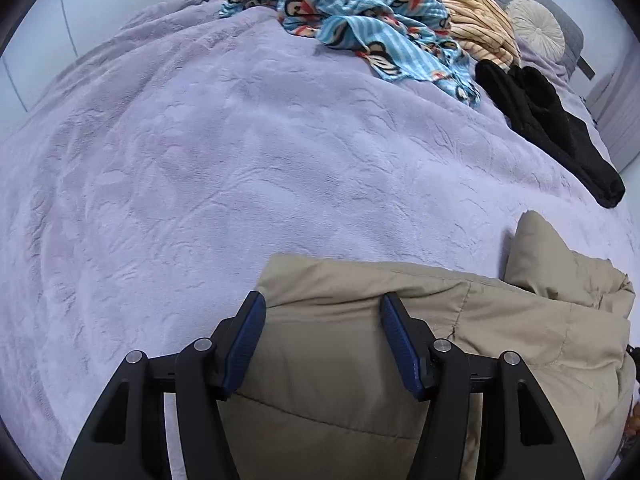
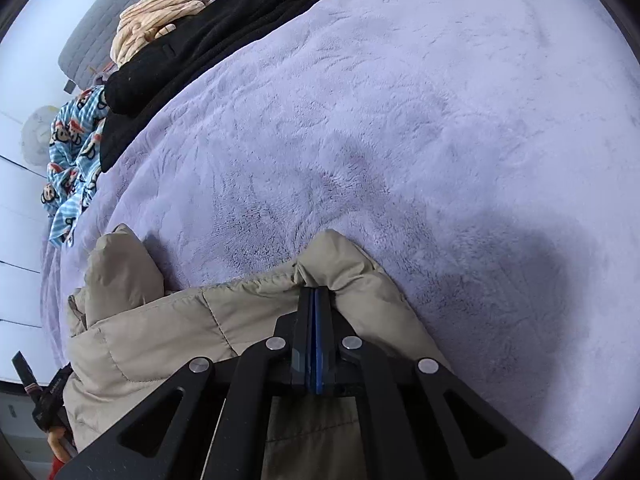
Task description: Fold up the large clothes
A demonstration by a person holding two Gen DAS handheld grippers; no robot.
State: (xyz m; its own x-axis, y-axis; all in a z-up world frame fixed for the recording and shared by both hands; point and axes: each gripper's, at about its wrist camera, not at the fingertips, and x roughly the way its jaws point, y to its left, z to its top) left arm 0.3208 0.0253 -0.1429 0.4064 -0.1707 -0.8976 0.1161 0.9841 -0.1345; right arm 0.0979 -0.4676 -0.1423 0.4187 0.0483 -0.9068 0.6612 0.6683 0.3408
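A beige quilted jacket (image 1: 360,352) lies on the lilac bed cover (image 1: 200,160) near the front edge. My left gripper (image 1: 322,300) is open, its blue pads (image 1: 248,340) spread over the jacket's left corner, holding nothing. In the right wrist view my right gripper (image 2: 315,292) is shut on a bunched fold of the beige jacket (image 2: 160,332) at its far edge. A puffed part of the jacket (image 2: 120,268) sticks up to the left.
A blue monkey-print cloth (image 1: 360,20), a cream striped garment (image 1: 476,20) and a black garment (image 1: 552,128) lie at the far side of the bed. A round white cushion (image 1: 536,24) rests by the grey headboard. The lilac cover (image 2: 400,120) spreads wide.
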